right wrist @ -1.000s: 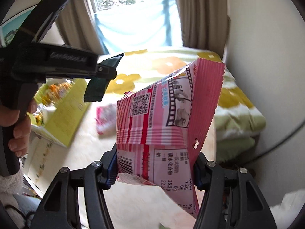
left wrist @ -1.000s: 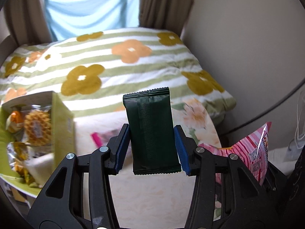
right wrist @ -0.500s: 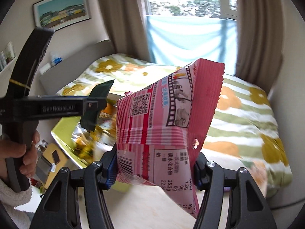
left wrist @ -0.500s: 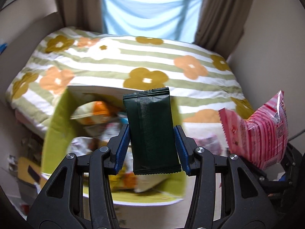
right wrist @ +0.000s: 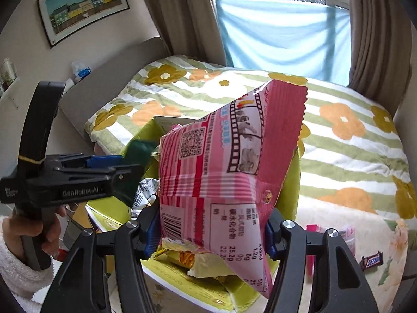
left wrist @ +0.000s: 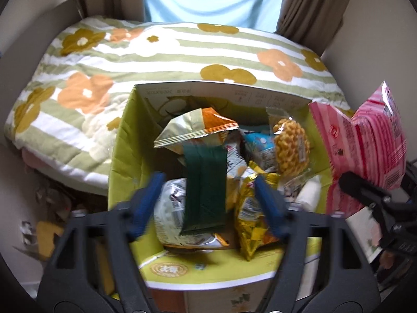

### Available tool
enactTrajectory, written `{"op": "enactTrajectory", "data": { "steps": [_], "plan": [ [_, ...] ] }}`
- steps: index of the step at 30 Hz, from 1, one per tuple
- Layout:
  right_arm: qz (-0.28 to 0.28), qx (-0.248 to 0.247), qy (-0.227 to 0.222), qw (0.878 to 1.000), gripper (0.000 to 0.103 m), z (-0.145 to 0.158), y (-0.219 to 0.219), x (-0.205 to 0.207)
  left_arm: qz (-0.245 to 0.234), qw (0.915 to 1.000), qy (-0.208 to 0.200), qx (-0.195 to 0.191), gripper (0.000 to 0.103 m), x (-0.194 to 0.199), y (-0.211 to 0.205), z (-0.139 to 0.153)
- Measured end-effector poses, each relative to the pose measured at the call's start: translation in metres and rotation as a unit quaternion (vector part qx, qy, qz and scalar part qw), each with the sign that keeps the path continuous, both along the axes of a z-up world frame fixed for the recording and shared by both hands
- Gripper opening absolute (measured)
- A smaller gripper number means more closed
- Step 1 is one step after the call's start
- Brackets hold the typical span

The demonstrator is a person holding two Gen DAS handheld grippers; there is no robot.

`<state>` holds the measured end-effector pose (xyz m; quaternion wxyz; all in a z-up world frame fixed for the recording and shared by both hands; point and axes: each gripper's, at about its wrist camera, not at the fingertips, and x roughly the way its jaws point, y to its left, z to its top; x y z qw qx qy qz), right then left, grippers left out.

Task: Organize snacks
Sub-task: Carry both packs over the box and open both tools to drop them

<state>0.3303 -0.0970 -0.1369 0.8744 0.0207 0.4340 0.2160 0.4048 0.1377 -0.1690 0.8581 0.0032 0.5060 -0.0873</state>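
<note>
Left gripper (left wrist: 208,198) is spread wide over the green cardboard box (left wrist: 122,140), w/ the dark green wrapper (left wrist: 204,190) loose between the blue pads, touching neither, above the snack bags inside. Right gripper (right wrist: 211,230) is clamped on a pink snack bag (right wrist: 229,172), held at the box's right side, near the floral blanket (right wrist: 351,140).

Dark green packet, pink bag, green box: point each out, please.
Dark green packet (left wrist: 204,190), left wrist view, middle of its face.
Pink bag (right wrist: 221,172), right wrist view, middle of its printed back.
Green box (left wrist: 122,154), left wrist view, inner left wall.
</note>
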Motion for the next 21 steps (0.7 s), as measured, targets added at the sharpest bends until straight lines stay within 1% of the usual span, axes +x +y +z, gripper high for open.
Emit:
{"op": "enactTrajectory", "data": {
  "steps": [1, 2, 4, 7, 11, 12, 13, 14, 15, 16, 18, 21],
  "plan": [
    [-0.005, -0.002, 0.006, 1.0, 0.057, -0.001, 0.001, 0.001, -0.004, 0.9999, -0.013, 0.008, 0.098, -0.003, -0.001, 0.001],
    [-0.008, -0.004, 0.009, 1.0, 0.057, -0.002, 0.005, 0.003, -0.008, 0.9996, -0.025, 0.013, 0.101, -0.007, 0.0, 0.001],
    [-0.011, -0.01, 0.015, 1.0, 0.059, -0.003, 0.007, 0.004, -0.012, 0.9991, -0.034, 0.024, 0.101, -0.011, 0.001, 0.001],
    [-0.003, -0.017, 0.022, 1.0, 0.059, -0.004, 0.011, 0.008, -0.004, 0.999, -0.04, 0.02, 0.101, -0.019, 0.008, 0.0],
    [0.013, -0.011, 0.034, 0.999, 0.061, -0.005, 0.013, 0.014, 0.02, 0.9994, -0.024, 0.017, 0.101, -0.026, 0.021, -0.008],
    [0.018, -0.009, 0.038, 0.999, 0.065, -0.005, 0.017, 0.018, 0.024, 0.9993, -0.023, 0.018, 0.101, -0.027, 0.023, -0.009],
    [0.021, -0.01, 0.038, 0.999, 0.071, -0.005, 0.019, 0.02, 0.025, 0.9992, -0.025, 0.017, 0.101, -0.03, 0.025, -0.01],
    [0.024, -0.012, 0.037, 0.999, 0.076, -0.006, 0.021, 0.022, 0.023, 0.9993, -0.026, 0.015, 0.101, -0.031, 0.026, -0.011],
    [0.026, -0.018, 0.036, 0.999, 0.088, -0.007, 0.025, 0.023, 0.021, 0.9994, -0.025, 0.012, 0.101, -0.032, 0.027, -0.012],
    [0.027, -0.029, 0.03, 0.999, 0.097, -0.009, 0.027, 0.024, 0.021, 0.9995, -0.021, 0.012, 0.101, -0.032, 0.027, -0.014],
    [0.027, -0.048, 0.016, 0.998, 0.099, -0.011, 0.027, 0.021, 0.021, 0.9996, -0.013, 0.014, 0.101, -0.035, 0.027, -0.018],
    [0.028, -0.047, -0.01, 0.998, 0.099, -0.012, 0.02, 0.011, 0.023, 0.9994, -0.009, 0.022, 0.101, -0.041, 0.026, -0.021]
  ]
}}
